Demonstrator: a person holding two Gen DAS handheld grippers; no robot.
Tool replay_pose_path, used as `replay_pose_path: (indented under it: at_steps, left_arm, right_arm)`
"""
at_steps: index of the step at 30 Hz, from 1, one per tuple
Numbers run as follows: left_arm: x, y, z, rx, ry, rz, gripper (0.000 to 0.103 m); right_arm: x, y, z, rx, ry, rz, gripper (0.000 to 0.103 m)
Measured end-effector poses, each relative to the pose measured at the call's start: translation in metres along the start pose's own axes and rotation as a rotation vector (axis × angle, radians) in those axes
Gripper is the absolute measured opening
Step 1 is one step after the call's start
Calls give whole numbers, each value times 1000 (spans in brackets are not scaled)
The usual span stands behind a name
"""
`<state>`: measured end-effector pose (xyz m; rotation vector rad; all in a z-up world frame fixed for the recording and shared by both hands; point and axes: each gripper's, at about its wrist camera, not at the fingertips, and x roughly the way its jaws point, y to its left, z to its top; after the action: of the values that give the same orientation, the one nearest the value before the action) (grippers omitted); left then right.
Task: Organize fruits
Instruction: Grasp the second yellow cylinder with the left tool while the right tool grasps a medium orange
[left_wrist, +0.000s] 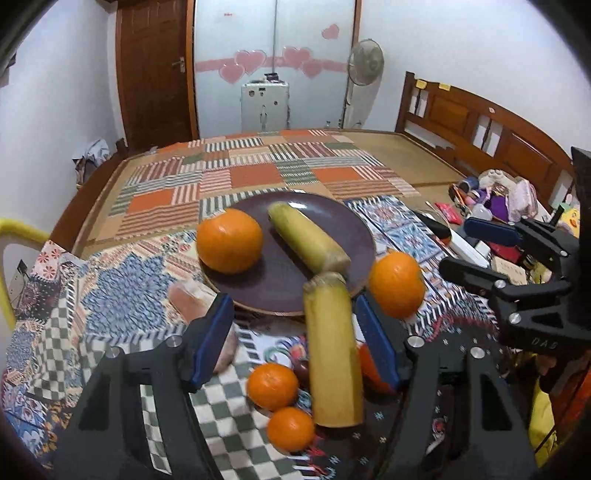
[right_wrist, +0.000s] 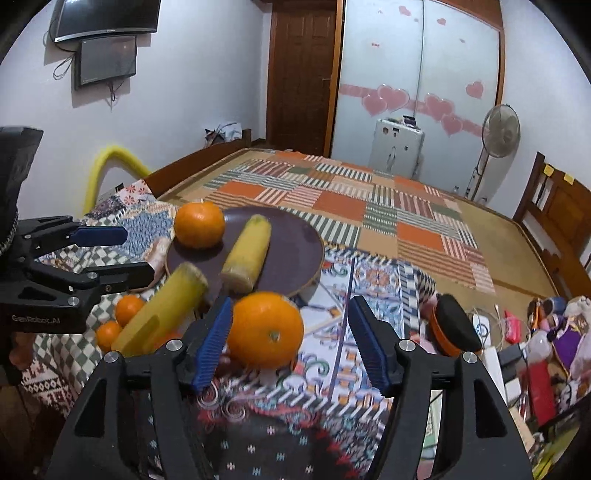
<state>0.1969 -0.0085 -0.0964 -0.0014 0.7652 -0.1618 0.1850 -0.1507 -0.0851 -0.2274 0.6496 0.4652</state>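
A dark purple plate (left_wrist: 325, 218) (right_wrist: 295, 240) on the patterned cloth holds an orange (left_wrist: 229, 240) (right_wrist: 199, 229) and a yellow sugarcane piece (left_wrist: 306, 236) (right_wrist: 247, 251). My left gripper (left_wrist: 295, 332) is open; a second sugarcane piece (left_wrist: 332, 350) (right_wrist: 162, 310) lies between its fingers, its far end at the plate's rim. My right gripper (right_wrist: 291, 339) is open around a large orange (right_wrist: 266, 328) (left_wrist: 397, 284) that rests beside the plate, near the left finger. Small oranges (left_wrist: 273, 386) (right_wrist: 127, 310) lie near the cane.
A pinkish object (left_wrist: 192, 299) lies left of the plate. Clutter of packets and toys (left_wrist: 498, 199) (right_wrist: 535, 332) fills the right side. A black and orange round thing (right_wrist: 454, 325) lies right of my right gripper. A quilted bed (left_wrist: 258, 166) stretches behind.
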Motion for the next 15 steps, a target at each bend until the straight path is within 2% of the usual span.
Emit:
replay_pose_path:
  at_steps: [7,15]
  left_arm:
    - [16,-9,-10,6,51,-28,56]
    - [35,-13,-9,0,104,-52,54]
  right_arm:
    - [11,4,-17,-3,30,14,66]
    - [23,2,-25,6,49,33,66]
